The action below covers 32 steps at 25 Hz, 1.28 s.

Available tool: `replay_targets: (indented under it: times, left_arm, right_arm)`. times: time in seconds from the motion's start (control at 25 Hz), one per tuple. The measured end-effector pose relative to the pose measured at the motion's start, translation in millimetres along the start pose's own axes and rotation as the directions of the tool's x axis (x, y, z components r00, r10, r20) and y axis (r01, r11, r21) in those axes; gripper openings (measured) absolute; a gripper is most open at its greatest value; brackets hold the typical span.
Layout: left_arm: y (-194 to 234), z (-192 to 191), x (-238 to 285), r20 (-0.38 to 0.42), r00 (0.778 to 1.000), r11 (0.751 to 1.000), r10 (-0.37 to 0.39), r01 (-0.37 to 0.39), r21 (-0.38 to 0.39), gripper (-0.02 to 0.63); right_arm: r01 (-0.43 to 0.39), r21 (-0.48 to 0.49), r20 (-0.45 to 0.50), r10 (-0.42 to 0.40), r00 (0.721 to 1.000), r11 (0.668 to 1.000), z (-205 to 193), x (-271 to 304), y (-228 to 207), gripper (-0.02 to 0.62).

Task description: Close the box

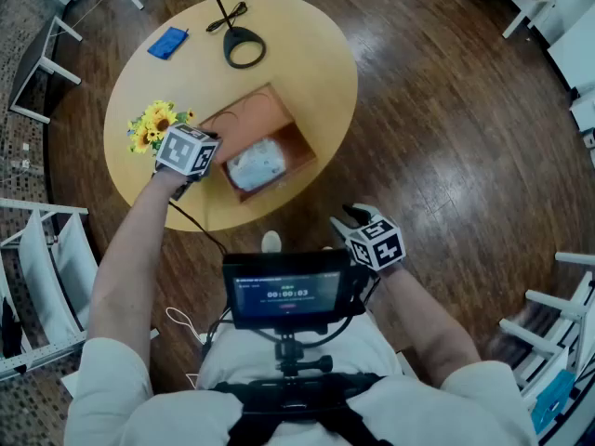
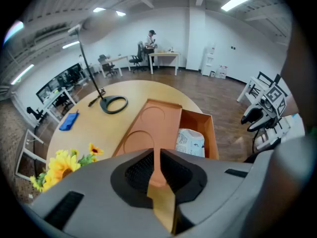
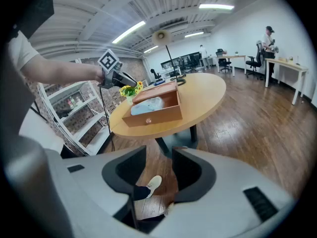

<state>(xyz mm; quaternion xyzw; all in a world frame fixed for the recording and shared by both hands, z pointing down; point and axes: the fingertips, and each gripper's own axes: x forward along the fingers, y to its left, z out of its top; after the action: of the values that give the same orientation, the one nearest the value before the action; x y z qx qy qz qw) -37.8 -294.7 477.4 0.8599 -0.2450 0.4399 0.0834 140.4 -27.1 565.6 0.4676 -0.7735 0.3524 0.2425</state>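
Note:
An orange box stands open on the round wooden table, with a white packet inside. Its lid lies folded back flat on the table, showing two round impressions. My left gripper is at the lid's near corner. In the left gripper view its jaws are shut on the lid's thin edge, with the packet beyond on the right. My right gripper hangs off the table over the wooden floor, open and holding nothing. It looks toward the box from the side.
Yellow artificial sunflowers sit just left of the left gripper. A black ring-base lamp and a blue flat item lie at the table's far side. White racks stand left of me. A screen rig hangs at my chest.

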Motion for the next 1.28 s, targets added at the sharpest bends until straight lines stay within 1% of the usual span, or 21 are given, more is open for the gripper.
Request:
replay_targets:
  times: [0.04, 0.12, 0.2, 0.4, 0.6, 0.68, 0.8, 0.92, 0.96, 1.04, 1.16, 1.24, 1.28]
  left_arm:
    - [5, 1, 5, -0.014, 1.0, 1.0, -0.025, 0.026, 0.015, 0.008]
    - [12, 3, 14, -0.043, 0.996, 0.996, -0.077, 0.079, 0.04, -0.011]
    - [18, 1, 26, -0.076, 0.99, 0.991, -0.121, 0.125, 0.057, -0.011]
    - [27, -8, 52, -0.149, 0.973, 0.973, -0.177, 0.195, 0.124, -0.012]
    - [17, -20, 65, -0.211, 0.945, 0.94, -0.249, 0.288, 0.181, -0.011]
    - [16, -23, 66, -0.216, 0.94, 0.932, -0.265, 0.307, 0.193, -0.011]
    - [15, -23, 66, -0.224, 0.936, 0.922, -0.272, 0.32, 0.22, -0.011]
    - [12, -25, 66, -0.235, 0.933, 0.913, -0.274, 0.329, 0.242, -0.011]
    - [11, -25, 66, -0.234, 0.932, 0.911, -0.278, 0.333, 0.242, -0.011]
    - [12, -24, 66, -0.228, 0.929, 0.91, -0.292, 0.343, 0.232, -0.011]
    - [12, -24, 65, -0.223, 0.923, 0.908, -0.312, 0.359, 0.217, -0.011]
    - [11, -23, 65, -0.223, 0.921, 0.903, -0.318, 0.366, 0.223, -0.011]
    - [10, -23, 65, -0.224, 0.921, 0.901, -0.32, 0.369, 0.229, -0.011]
  right_arm:
    - [0.001, 0.0, 0.003, -0.001, 1.0, 1.0, 7, 5, 4, 0.172]
    - [0.003, -0.003, 0.01, -0.003, 1.0, 1.0, 20, 17, 12, 0.17]
    - [0.006, -0.006, 0.019, -0.006, 1.0, 1.0, 33, 30, 19, 0.172]
    - [0.021, 0.005, 0.038, -0.021, 0.999, 1.0, 53, 66, 36, 0.17]
    - [0.044, 0.01, 0.06, -0.044, 0.997, 0.999, 64, 103, 54, 0.161]
    - [0.06, 0.011, 0.07, -0.061, 0.996, 0.998, 68, 117, 59, 0.143]
    - [0.088, 0.021, 0.067, -0.089, 0.994, 0.996, 67, 135, 63, 0.143]
    - [0.138, 0.041, 0.062, -0.14, 0.988, 0.99, 63, 146, 60, 0.138]
    - [0.158, 0.047, 0.067, -0.161, 0.985, 0.986, 63, 147, 57, 0.115]
    - [0.188, 0.058, 0.074, -0.192, 0.979, 0.98, 63, 149, 53, 0.101]
    - [0.21, 0.073, 0.073, -0.215, 0.974, 0.975, 62, 152, 51, 0.101]
    - [0.22, 0.077, 0.088, -0.227, 0.97, 0.972, 65, 153, 50, 0.101]
    - [0.229, 0.079, 0.095, -0.236, 0.967, 0.97, 66, 153, 50, 0.089]
